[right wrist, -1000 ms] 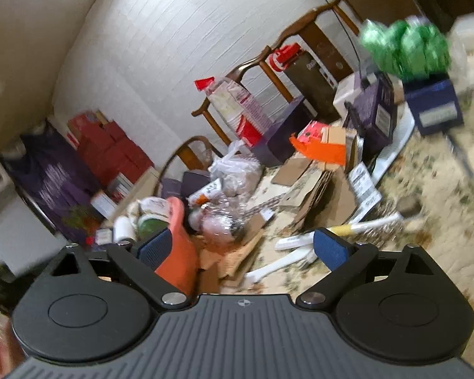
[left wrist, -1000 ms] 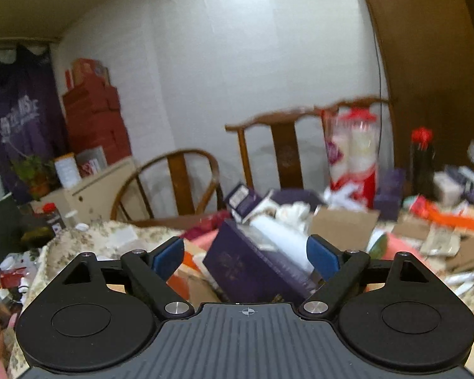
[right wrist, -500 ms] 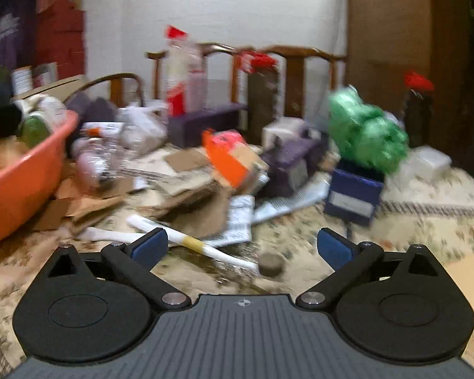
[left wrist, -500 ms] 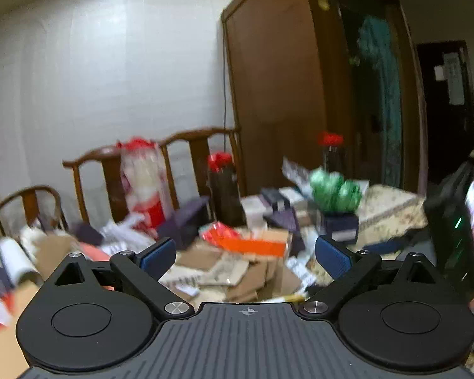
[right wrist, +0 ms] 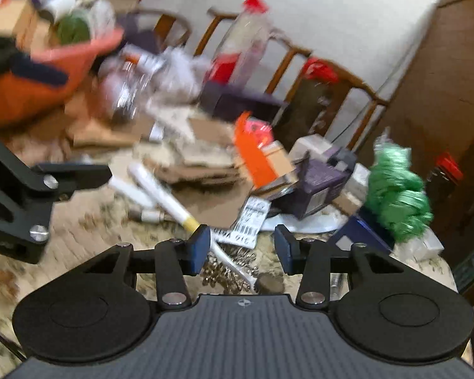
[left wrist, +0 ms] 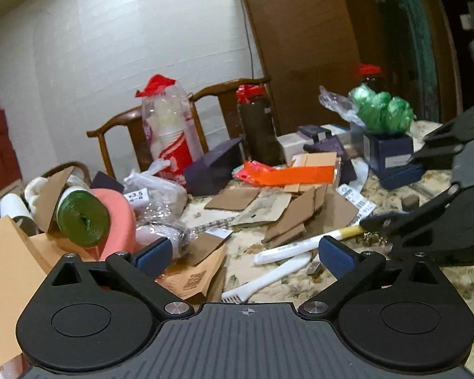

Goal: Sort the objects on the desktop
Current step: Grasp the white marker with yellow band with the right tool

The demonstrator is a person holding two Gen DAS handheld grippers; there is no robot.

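Both tongs have descended toward the cluttered bench (left wrist: 287, 287): left tongs (left wrist: 246, 254) spread wide, empty; right tongs (right wrist: 241, 248) have just been closing around the white yellow-banded brush handle (right wrist: 170, 203), pads not visibly touching it.

Dim indoor light, fisheye bending at edges, heavy motion blur in right-wrist view.

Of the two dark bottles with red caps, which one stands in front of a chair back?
The left dark bottle, beside the bag of paper cups; a wooden chair back rises behind it. The other bottle stands farther right, behind the green bundle, against the brown cabinet.
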